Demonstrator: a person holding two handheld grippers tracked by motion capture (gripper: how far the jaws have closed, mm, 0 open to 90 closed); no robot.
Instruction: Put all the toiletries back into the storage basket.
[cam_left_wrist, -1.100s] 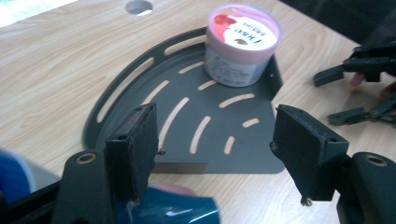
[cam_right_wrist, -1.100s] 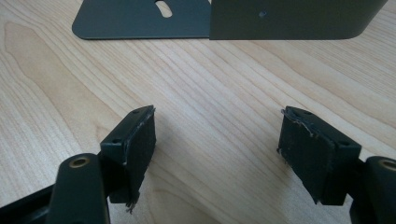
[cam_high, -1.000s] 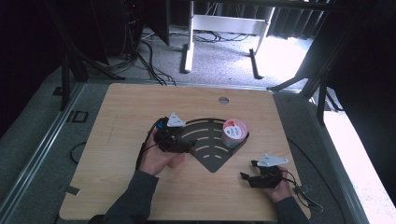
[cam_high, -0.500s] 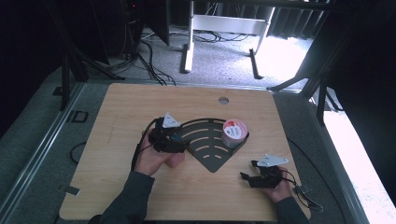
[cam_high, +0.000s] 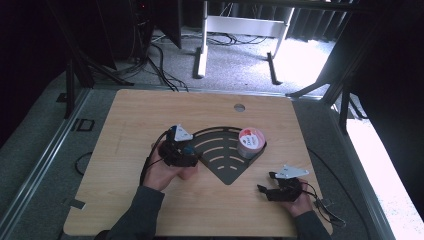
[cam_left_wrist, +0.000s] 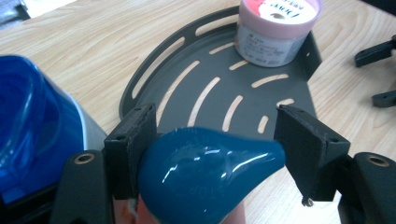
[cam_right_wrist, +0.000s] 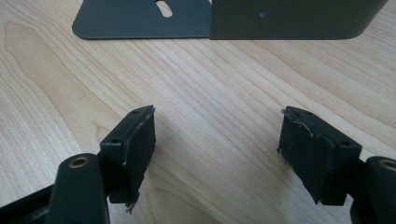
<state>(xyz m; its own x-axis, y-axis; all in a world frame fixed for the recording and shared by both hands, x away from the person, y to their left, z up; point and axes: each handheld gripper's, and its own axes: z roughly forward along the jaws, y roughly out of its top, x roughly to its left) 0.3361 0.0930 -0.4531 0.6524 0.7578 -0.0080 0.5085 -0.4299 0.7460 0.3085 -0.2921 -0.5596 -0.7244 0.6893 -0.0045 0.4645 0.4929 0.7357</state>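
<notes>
Your left gripper (cam_left_wrist: 210, 140) jaws pinch a glossy teal pear-shaped bottle (cam_left_wrist: 205, 172) | dark slotted fan-shaped metal tray (cam_left_wrist: 205, 93) at 12 o'clock; pink-lidded round tub (cam_left_wrist: 275, 28) at its 1 o'clock | your right gripper (cam_right_wrist: 217, 140) spread, empty, over wood table (cam_right_wrist: 210, 93)

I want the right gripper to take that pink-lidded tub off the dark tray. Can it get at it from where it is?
Probably yes: the right gripper is open, and bare table lies between it and the tub, though the tray's raised wall flanks it.

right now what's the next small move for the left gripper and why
Probably ease the left gripper forward over the dark slotted tray and set the teal bulb-shaped object down there. Its jaws bracket that object at the tray's near edge, bare tray lies ahead, and the pink-lidded tub sits in the far corner.
</notes>
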